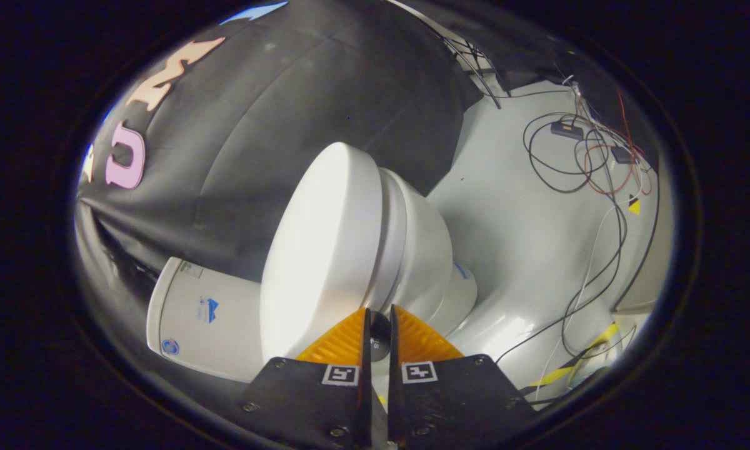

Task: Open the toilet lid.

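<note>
The white toilet stands just ahead of my fingers, and the view is rolled so it appears tipped on its side. Its lid (325,250) lies flat against the seat (392,231), which rests on the bowl (428,262). The tank (206,312) sits behind the lid. My gripper (378,310) is shut, with only a thin slit between the fingers. Their tips reach the front edge of the toilet, right where the lid meets the seat. Nothing of the toilet shows between the fingers, so they hold nothing that I can see.
Black cloth wall (287,112) hangs behind the tank. The pale floor (525,237) spreads beside the bowl, with loose cables (600,162) and small black boxes (566,130) on it. Yellow and black tape (569,369) marks the floor near my fingers.
</note>
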Demonstrator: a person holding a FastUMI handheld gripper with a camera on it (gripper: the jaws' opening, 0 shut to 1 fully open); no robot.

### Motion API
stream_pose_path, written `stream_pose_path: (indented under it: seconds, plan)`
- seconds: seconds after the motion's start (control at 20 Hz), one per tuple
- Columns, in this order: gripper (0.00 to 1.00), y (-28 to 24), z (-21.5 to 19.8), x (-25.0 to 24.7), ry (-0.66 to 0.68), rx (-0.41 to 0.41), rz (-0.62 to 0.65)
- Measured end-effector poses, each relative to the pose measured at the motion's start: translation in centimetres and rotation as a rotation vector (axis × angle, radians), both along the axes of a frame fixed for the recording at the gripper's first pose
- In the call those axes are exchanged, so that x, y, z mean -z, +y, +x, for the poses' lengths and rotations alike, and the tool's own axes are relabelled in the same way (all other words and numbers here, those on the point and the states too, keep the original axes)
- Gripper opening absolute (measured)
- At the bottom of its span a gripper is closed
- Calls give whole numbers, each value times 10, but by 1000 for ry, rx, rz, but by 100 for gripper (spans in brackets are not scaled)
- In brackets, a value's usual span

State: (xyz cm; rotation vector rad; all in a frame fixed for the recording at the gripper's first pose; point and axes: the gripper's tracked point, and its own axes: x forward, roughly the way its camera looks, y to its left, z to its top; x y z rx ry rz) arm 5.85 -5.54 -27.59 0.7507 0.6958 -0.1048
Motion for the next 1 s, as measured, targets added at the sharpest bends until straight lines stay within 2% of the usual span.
stream_pose_path:
  seconds: [0.15,0.65,0.7,0.8,1.0]
  plan:
    - [11,0,0,2,7,9,16]
    - [11,1,-1,5,13,48,193]
    - [10,6,2,0,-10,32,211]
    - [4,17,2,-9,-36,-33,201]
    - [4,26,5,-38,-81,-37,69]
